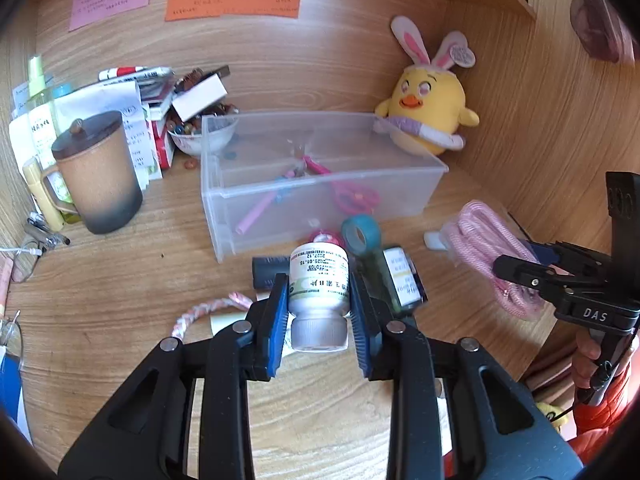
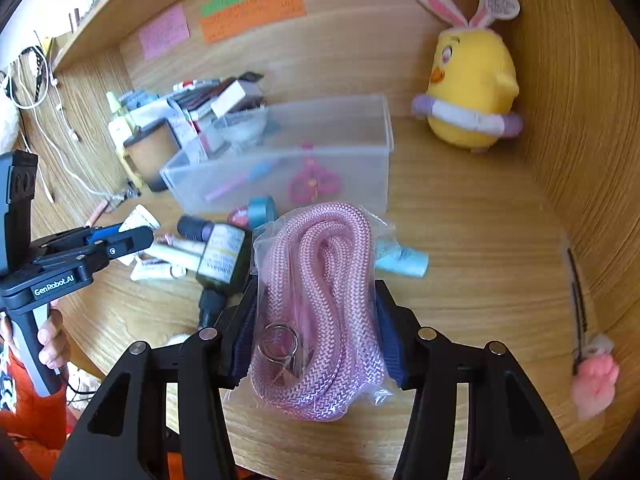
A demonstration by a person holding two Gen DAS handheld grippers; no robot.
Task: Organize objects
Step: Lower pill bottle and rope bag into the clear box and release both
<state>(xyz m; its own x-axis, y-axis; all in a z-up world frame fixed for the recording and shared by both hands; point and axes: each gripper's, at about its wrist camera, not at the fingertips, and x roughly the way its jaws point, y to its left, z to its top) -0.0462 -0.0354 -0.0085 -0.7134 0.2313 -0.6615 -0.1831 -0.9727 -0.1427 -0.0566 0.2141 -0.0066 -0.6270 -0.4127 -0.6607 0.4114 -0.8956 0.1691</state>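
Left gripper (image 1: 318, 312): black frame, blue ribbed pads, silver pivot screws. Right gripper (image 2: 316, 336): same build, "DAS" lettering. Orange-red sleeve (image 2: 28, 404) at lower left of frame.

Counts on the wooden desk

One clear plastic bin (image 1: 320, 184), one yellow plush chick (image 1: 430, 108), one lidded brown mug (image 1: 98, 172), one white pill bottle (image 1: 319, 286), one bagged pink rope (image 2: 320, 300), one teal tape roll (image 1: 361, 234), three coloured paper notes (image 1: 234, 0), two grippers (image 1: 319, 300).

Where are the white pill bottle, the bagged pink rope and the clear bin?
white pill bottle (image 1: 319, 280): left wrist view, label.
bagged pink rope (image 2: 320, 280): right wrist view, middle coil.
clear bin (image 1: 320, 216): left wrist view, front wall.
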